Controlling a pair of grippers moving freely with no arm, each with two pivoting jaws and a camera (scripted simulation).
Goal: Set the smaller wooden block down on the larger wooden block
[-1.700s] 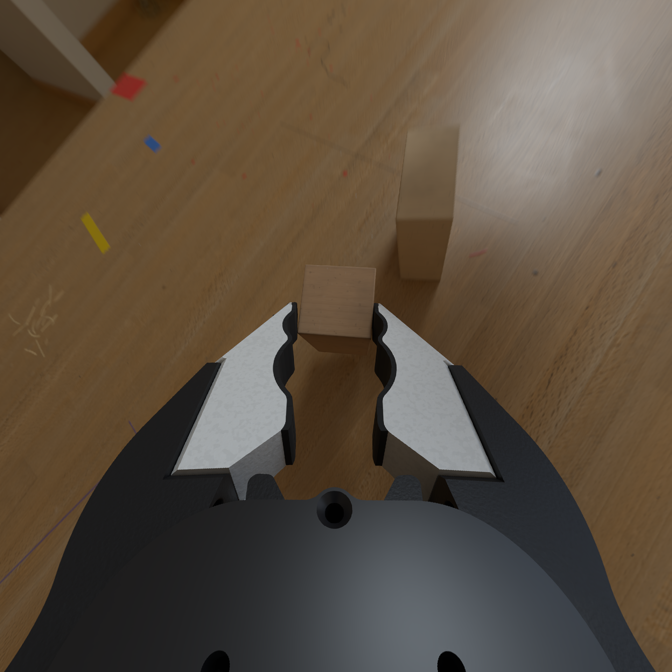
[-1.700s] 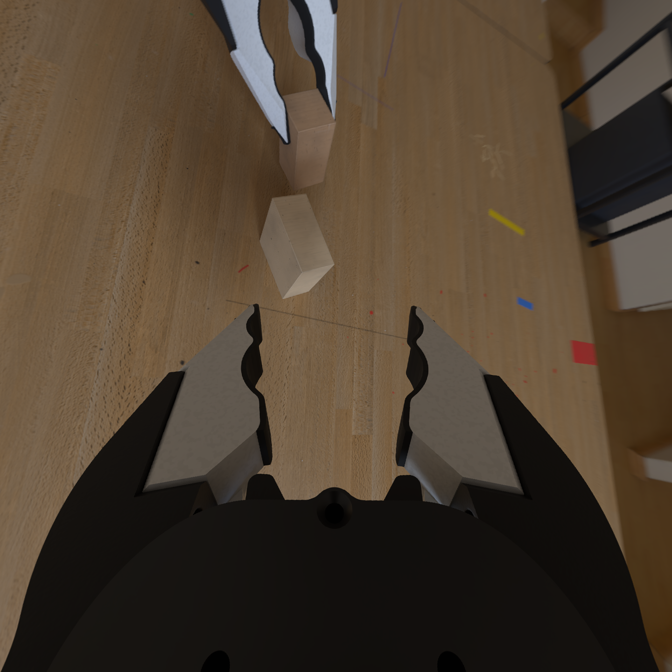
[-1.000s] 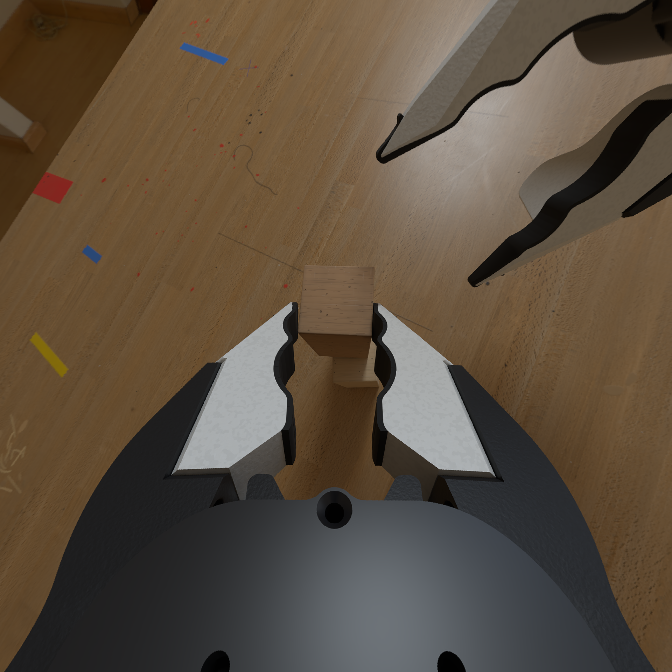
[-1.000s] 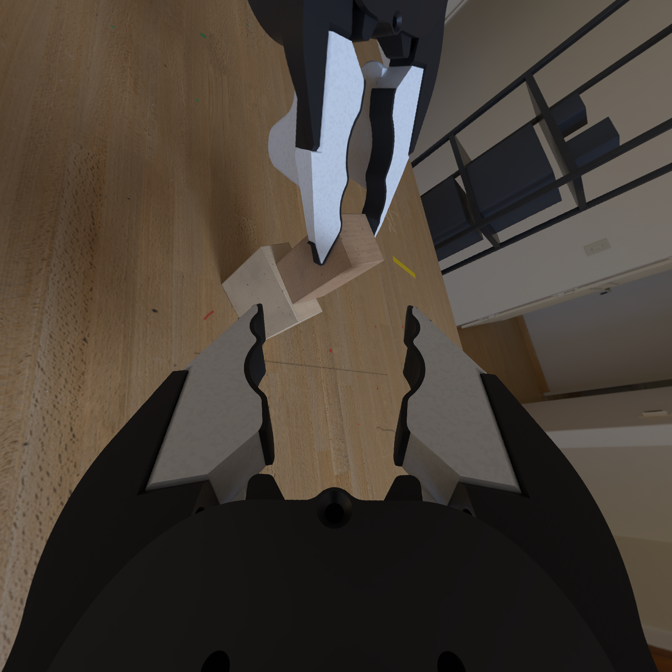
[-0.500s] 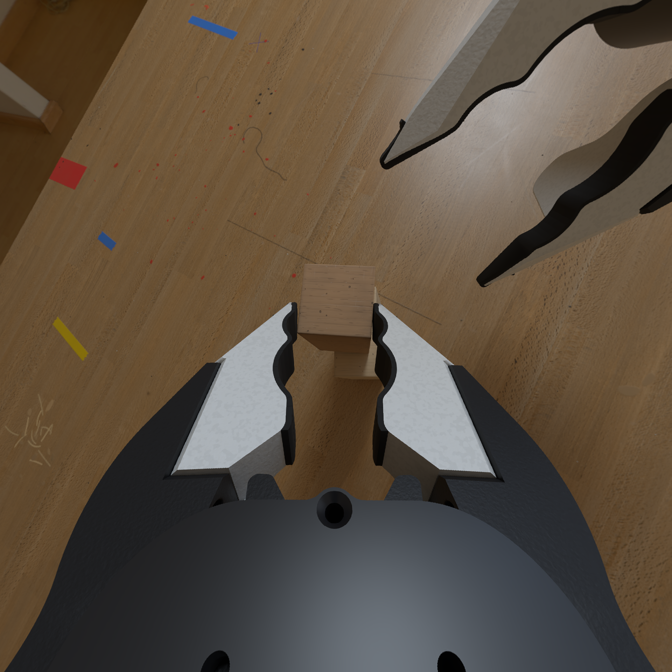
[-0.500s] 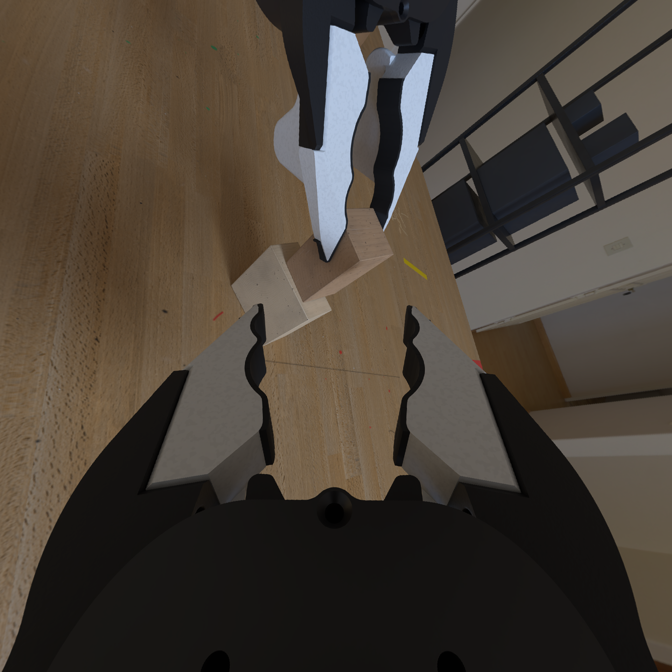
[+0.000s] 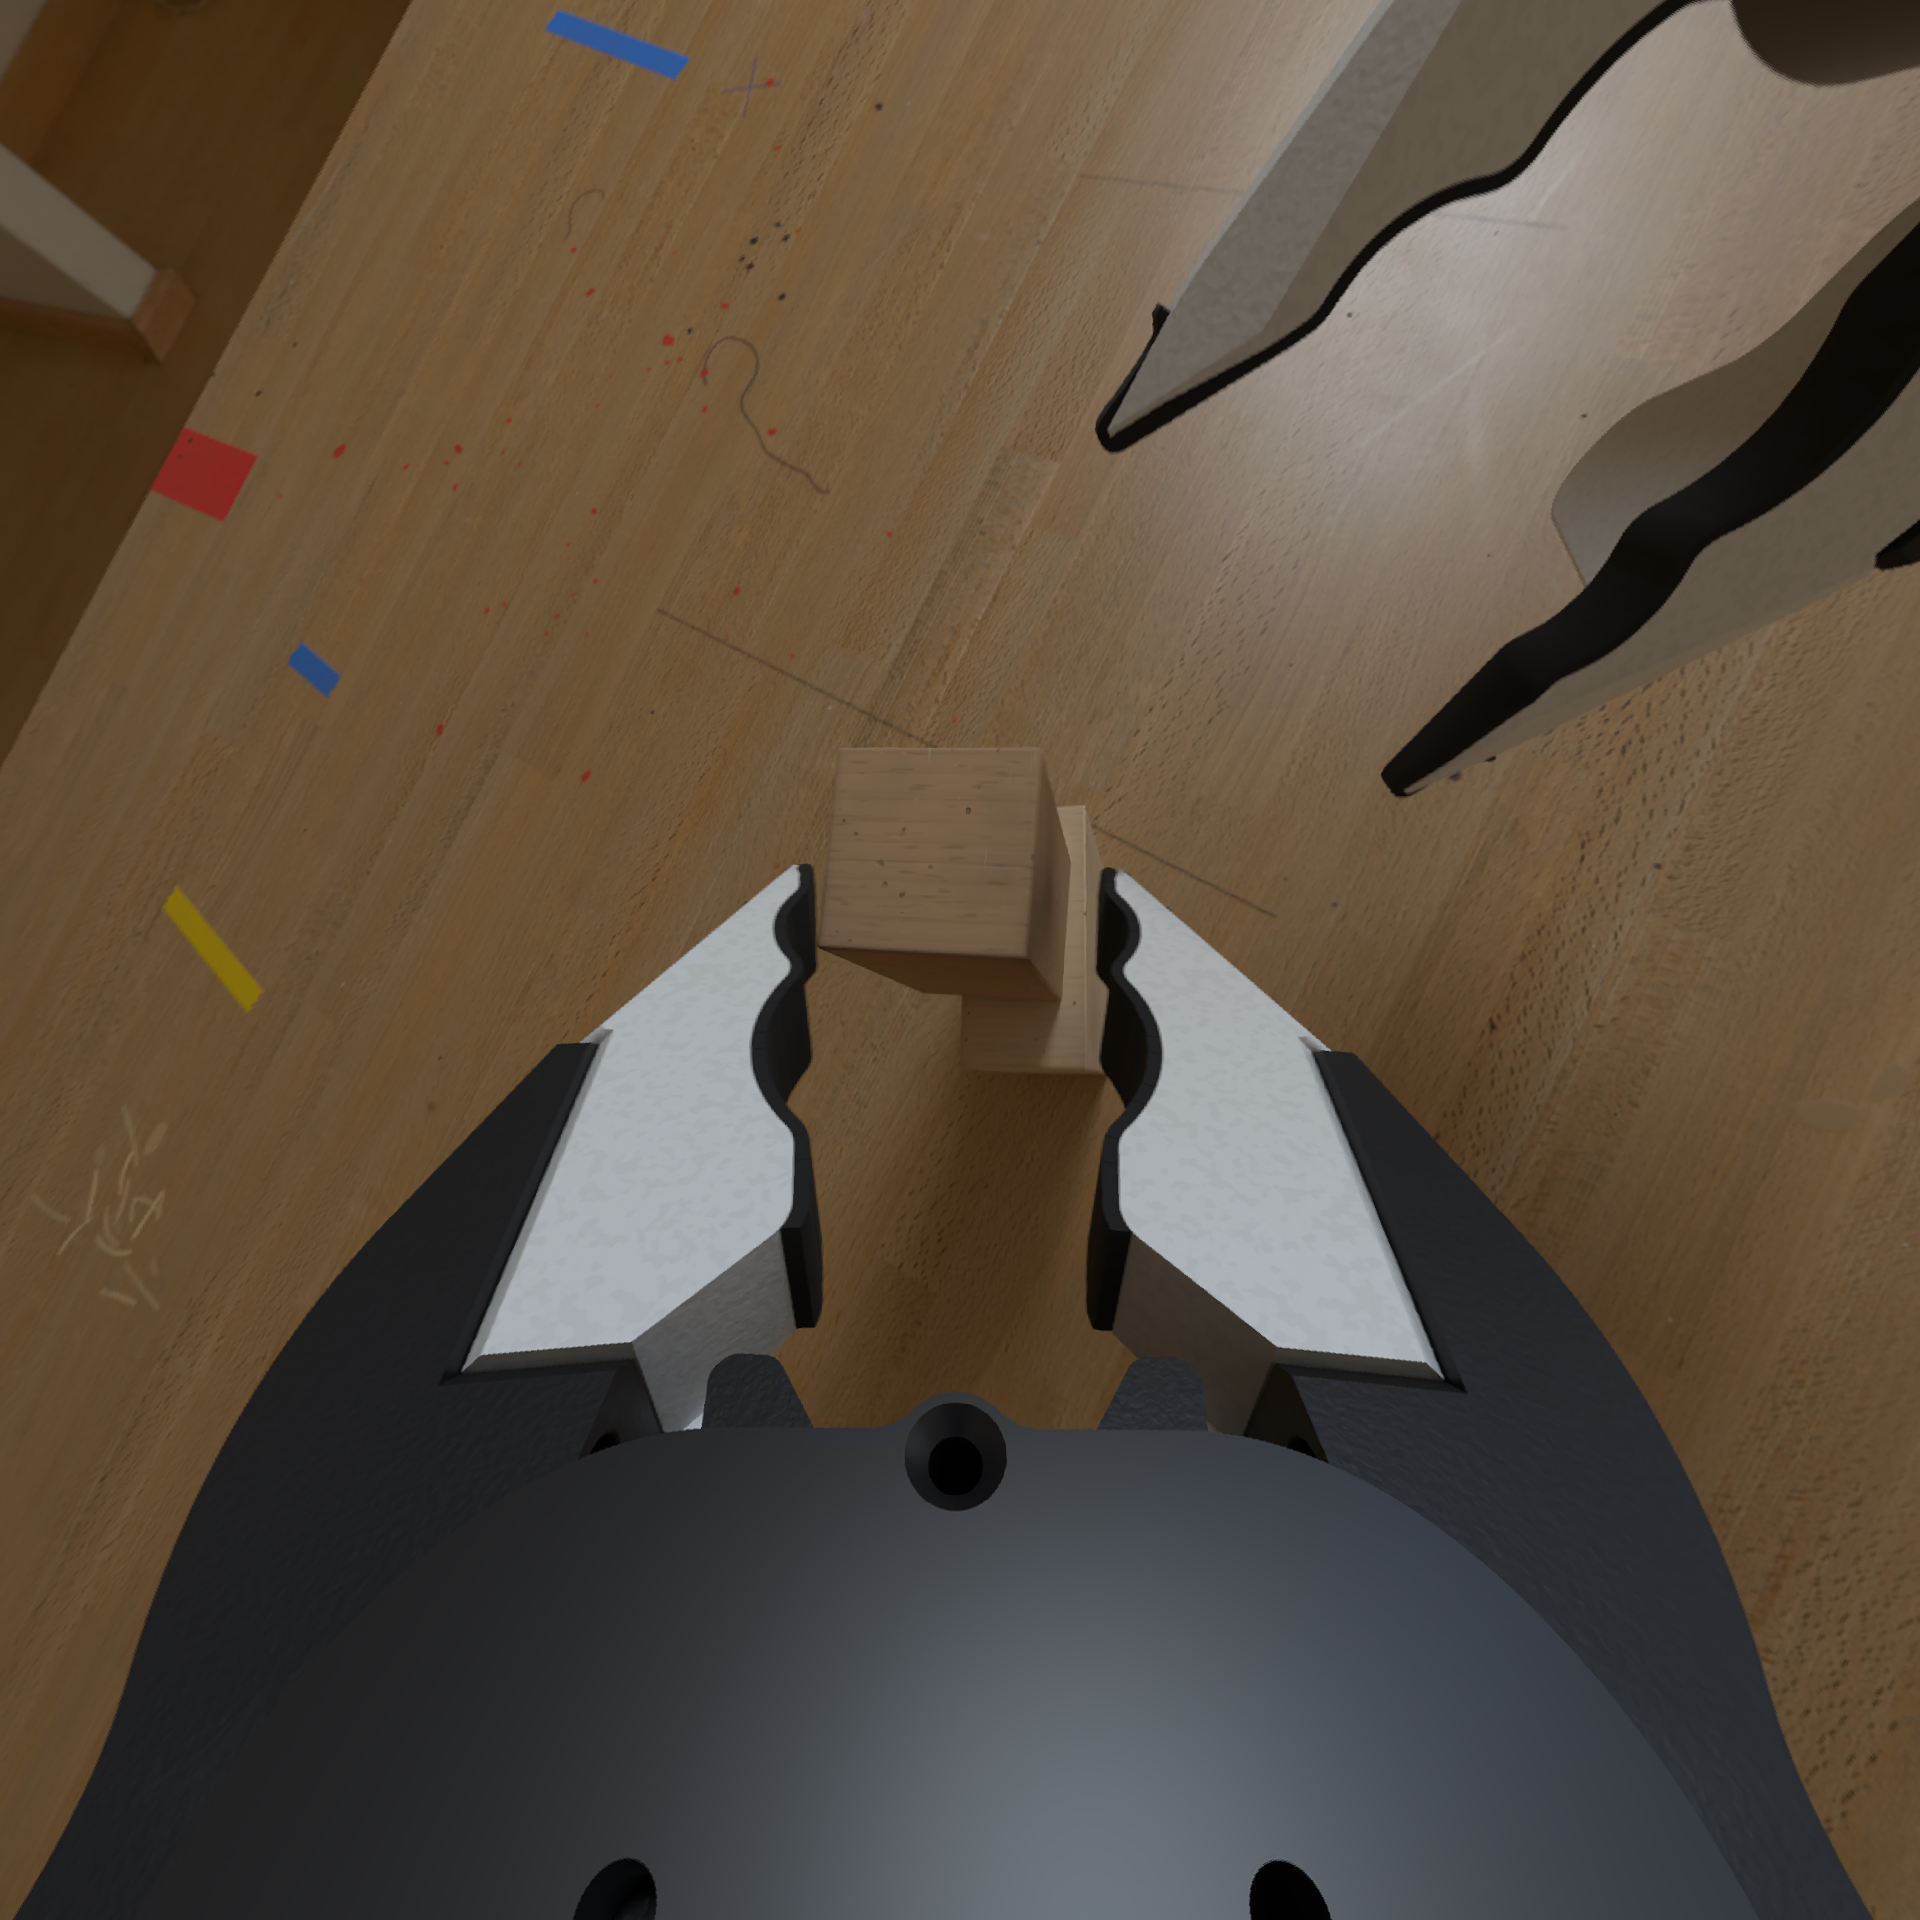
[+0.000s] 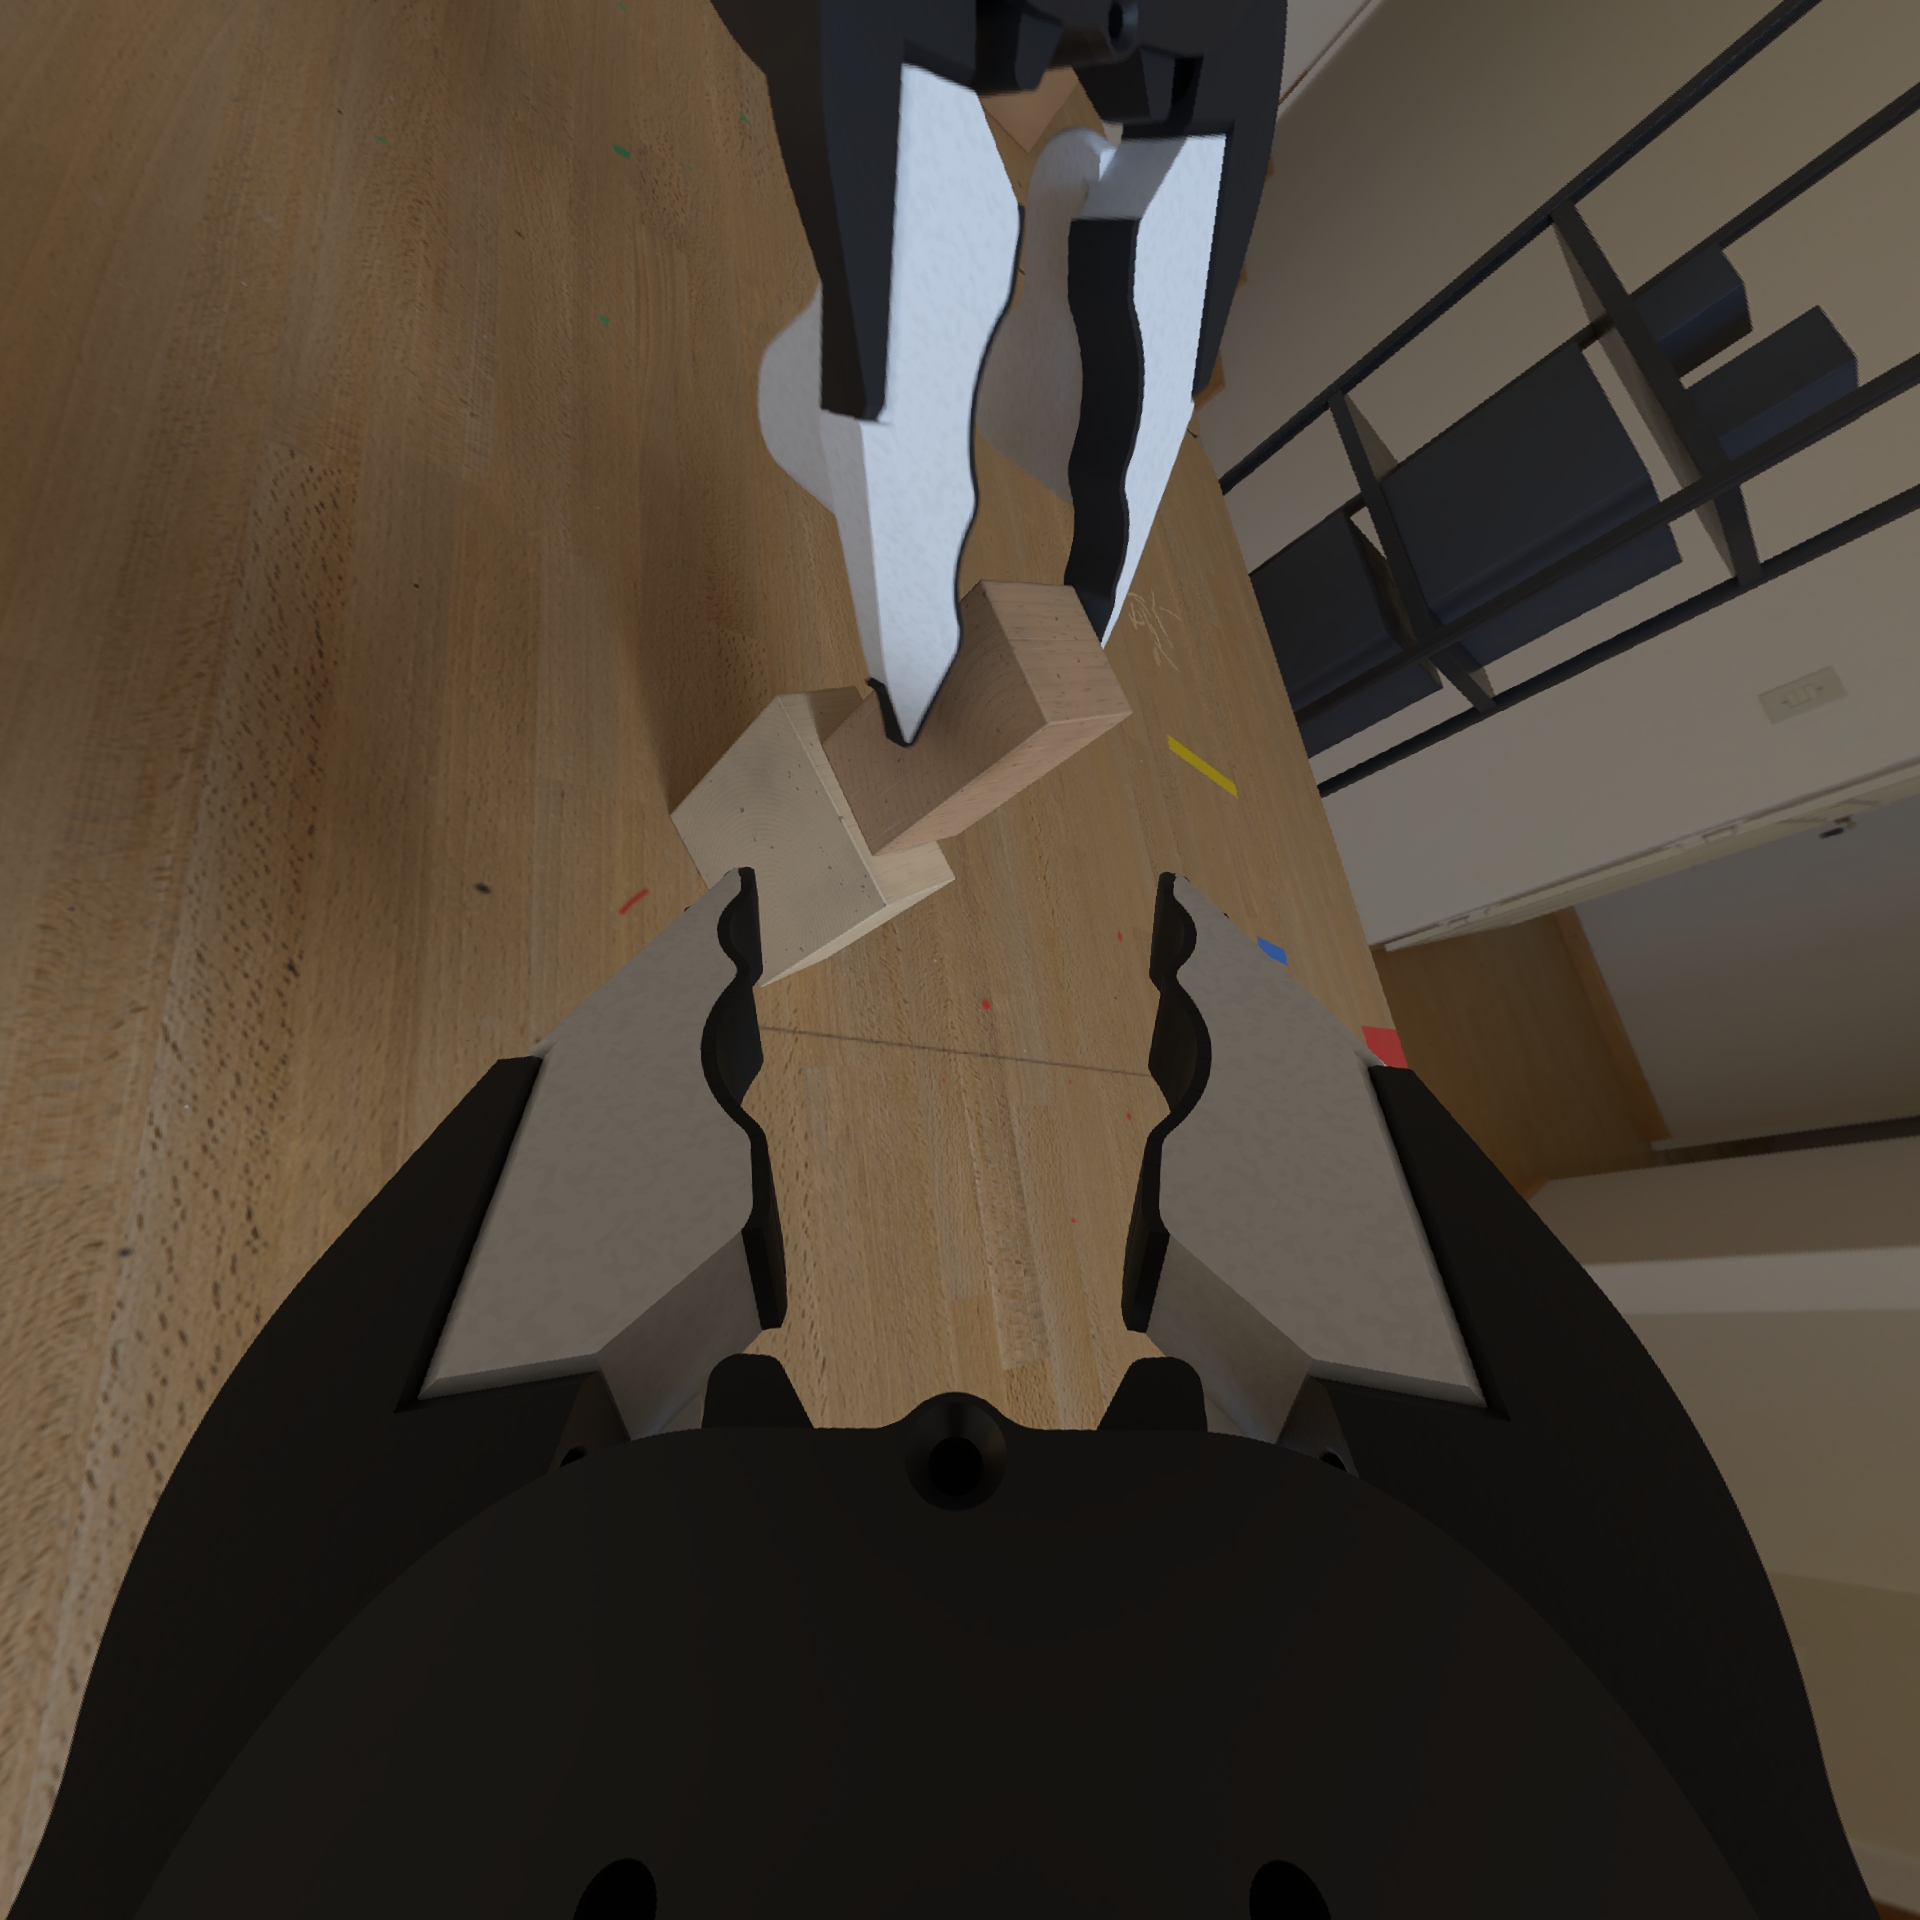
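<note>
The smaller wooden block (image 7: 935, 862) lies on top of the paler larger wooden block (image 7: 1039, 1029), overhanging it. Both show in the right wrist view, the smaller block (image 8: 997, 717) over the larger block (image 8: 779, 831), which lies on the wooden table. My left gripper (image 7: 956, 873) straddles the smaller block with its jaws slightly parted; a gap shows at the right finger. My right gripper (image 8: 951, 883) is open and empty, its left fingertip close to the larger block. It also shows in the left wrist view (image 7: 1247, 613), at the upper right.
Red (image 7: 203, 473), blue (image 7: 312, 667) and yellow (image 7: 213, 948) tape marks lie on the table (image 7: 520, 623) near its left edge. A black shelf frame (image 8: 1558, 468) stands beyond the table's edge.
My left gripper carried the smaller block over the larger block and lowered it. Its jaws have now parted a little, leaving a gap at the right finger. The right gripper stayed open nearby.
</note>
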